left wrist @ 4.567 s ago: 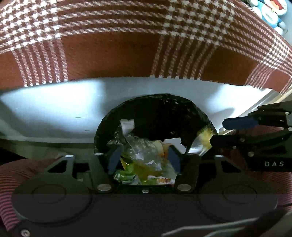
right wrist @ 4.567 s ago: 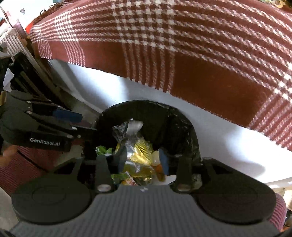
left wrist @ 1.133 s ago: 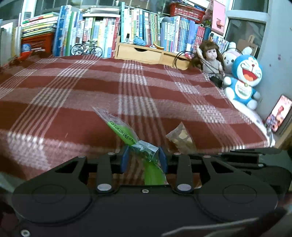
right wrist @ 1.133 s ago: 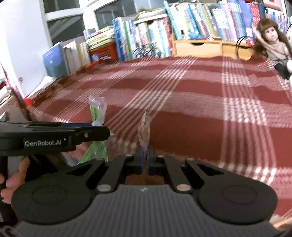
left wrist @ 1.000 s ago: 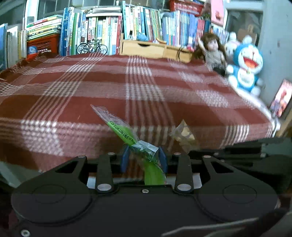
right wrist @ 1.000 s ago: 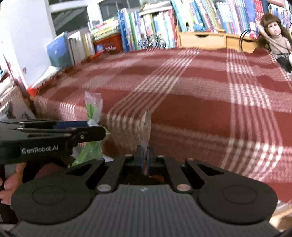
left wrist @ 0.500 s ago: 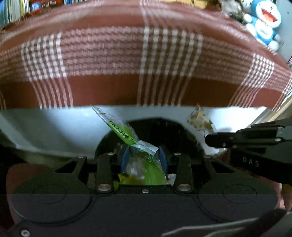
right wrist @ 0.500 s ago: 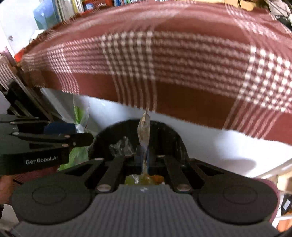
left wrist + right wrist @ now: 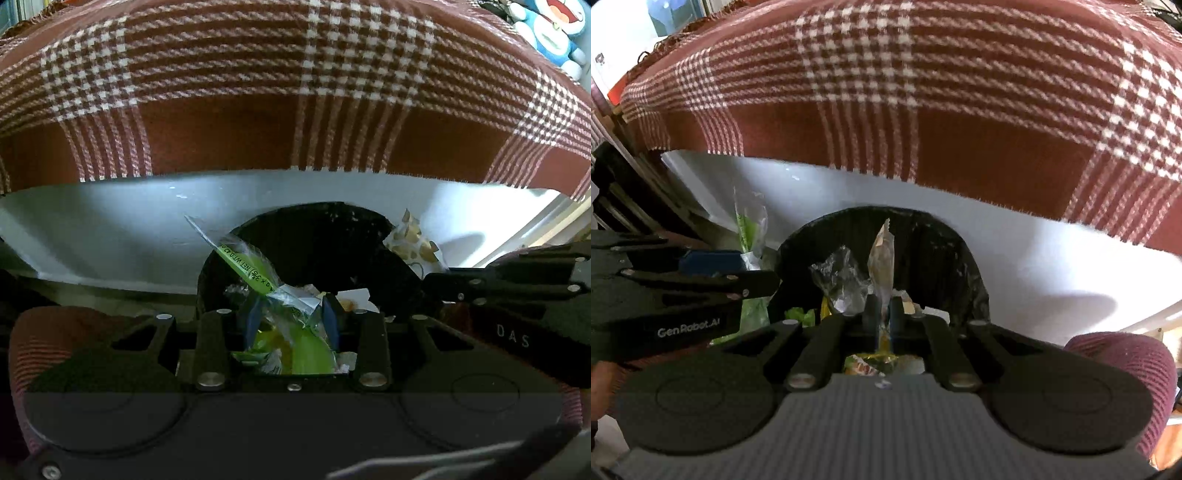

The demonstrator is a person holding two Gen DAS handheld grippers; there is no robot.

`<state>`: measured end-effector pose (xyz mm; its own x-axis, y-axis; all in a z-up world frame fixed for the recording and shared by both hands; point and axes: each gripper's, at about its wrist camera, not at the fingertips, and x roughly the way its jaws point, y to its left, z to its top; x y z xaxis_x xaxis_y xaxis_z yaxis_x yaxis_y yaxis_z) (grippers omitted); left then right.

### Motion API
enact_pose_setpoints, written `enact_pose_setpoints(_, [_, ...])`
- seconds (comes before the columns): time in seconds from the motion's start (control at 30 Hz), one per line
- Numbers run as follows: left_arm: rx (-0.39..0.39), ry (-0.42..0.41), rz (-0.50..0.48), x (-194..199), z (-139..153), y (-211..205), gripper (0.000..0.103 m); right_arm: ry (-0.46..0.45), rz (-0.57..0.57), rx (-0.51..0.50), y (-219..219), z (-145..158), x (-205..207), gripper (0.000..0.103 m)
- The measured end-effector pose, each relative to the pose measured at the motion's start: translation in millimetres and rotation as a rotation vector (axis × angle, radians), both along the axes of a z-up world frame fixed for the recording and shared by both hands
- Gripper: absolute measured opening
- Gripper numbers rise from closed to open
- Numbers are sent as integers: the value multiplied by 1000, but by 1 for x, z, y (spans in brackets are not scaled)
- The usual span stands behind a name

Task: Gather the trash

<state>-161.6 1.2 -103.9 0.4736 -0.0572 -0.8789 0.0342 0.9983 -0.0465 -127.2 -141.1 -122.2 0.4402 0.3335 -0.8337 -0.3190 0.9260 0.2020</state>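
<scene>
A black-lined trash bin (image 9: 332, 236) holding several wrappers sits below the edge of the plaid blanket. My left gripper (image 9: 290, 319) hangs over the bin's opening, shut on a clear and green wrapper (image 9: 247, 271) that sticks up to the left. In the right wrist view my right gripper (image 9: 882, 310) is also over the bin (image 9: 934, 251), shut on a thin clear wrapper with brown print (image 9: 881, 254) that stands upright. The left gripper (image 9: 701, 288) shows at the left with the green wrapper (image 9: 750, 229). The brown-print wrapper (image 9: 413, 243) shows at the bin's right rim.
A red and white plaid blanket (image 9: 295, 92) hangs over a white panel (image 9: 110, 229) right behind the bin. A blue plush toy (image 9: 546, 26) sits at the top right. A person's striped sleeve (image 9: 1126, 362) is at the lower right.
Both grippers have come down from above the blanket to over the bin, each still holding its wrapper. About 4.6 s ago both stood open over the bin.
</scene>
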Motion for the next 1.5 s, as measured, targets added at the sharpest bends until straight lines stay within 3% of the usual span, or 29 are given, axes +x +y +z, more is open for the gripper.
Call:
enact_pose_setpoints(0.23, [14, 14, 1, 4, -3, -4, 34, 19, 2, 4, 2, -5, -2, 15])
enact_pose_setpoints(0.27, [15, 15, 3, 4, -3, -4, 34, 16, 4, 1, 3, -6, -3, 21])
enact_pose_setpoints(0.3, [19, 16, 3, 4, -3, -4, 35, 11, 9, -1, 3, -5, -3, 34])
enact_pose_setpoints(0.33, [24, 17, 5, 4, -3, -5, 36, 5, 13, -7, 4, -5, -3, 38])
enact_pose_setpoints(0.4, [33, 19, 5, 5, -3, -6, 47, -8, 19, -14, 5, -2, -4, 50])
enact_pose_setpoints(0.5, [39, 8, -4, 3, 1, -7, 58, -25, 24, -23, 5, 1, -4, 56])
enact_pose_setpoints(0.8, [30, -41, 5, 2, 18, -5, 75, -56, -2, -14, -9, 16, -3, 64])
enact_pose_setpoints(1.23, [3, -78, 11, -3, 38, -6, 82, -137, -59, 35, -31, 44, -10, 70])
enact_pose_setpoints(1.5, [40, -86, 8, -4, 42, -9, 84, -140, -94, 82, -39, 42, -11, 70])
